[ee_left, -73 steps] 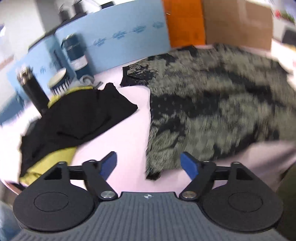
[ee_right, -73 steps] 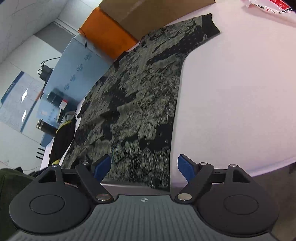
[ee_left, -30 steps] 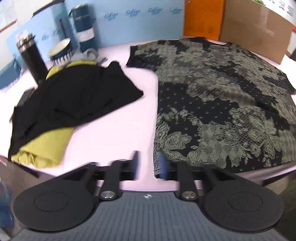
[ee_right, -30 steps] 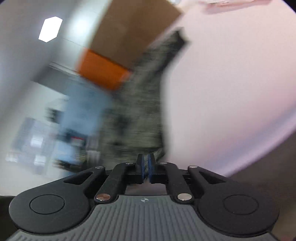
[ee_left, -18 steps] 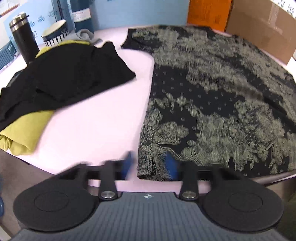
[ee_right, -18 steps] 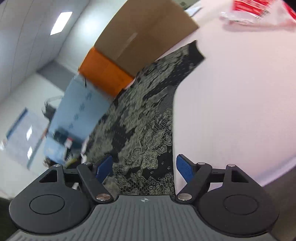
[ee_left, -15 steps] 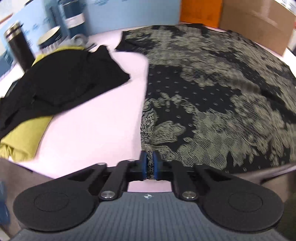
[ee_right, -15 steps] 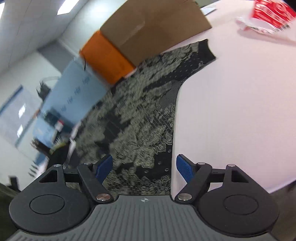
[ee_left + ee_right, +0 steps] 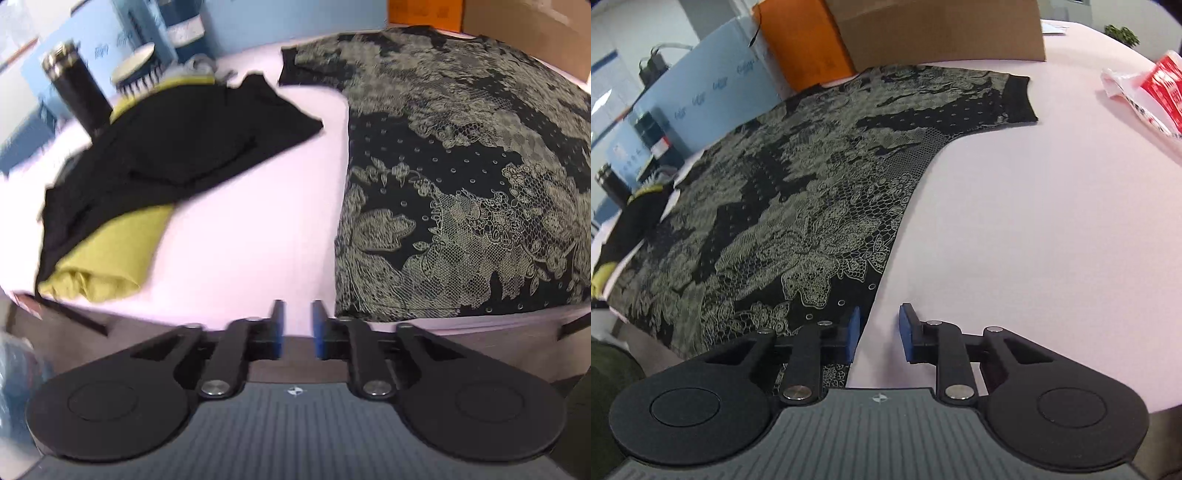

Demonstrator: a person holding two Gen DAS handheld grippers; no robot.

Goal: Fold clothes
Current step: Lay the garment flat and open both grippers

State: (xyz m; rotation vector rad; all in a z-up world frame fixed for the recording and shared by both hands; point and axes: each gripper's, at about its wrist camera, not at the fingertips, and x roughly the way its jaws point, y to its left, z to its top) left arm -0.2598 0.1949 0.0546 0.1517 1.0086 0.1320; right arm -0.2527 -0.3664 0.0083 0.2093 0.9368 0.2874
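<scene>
Lying flat, patterned shirt point(image 9: 461, 177), left gripper point(image 9: 297, 326) fingers slightly apart, right gripper point(image 9: 878, 328) fingers likewise, both empty

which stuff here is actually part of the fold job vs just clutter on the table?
Job:
- patterned shirt, spread flat
- black garment lying over a yellow-green garment
- left gripper and right gripper, both open, holding nothing

Clutter:
- black flask
- bowl
- cardboard box
- orange box
- red and white packet
</scene>
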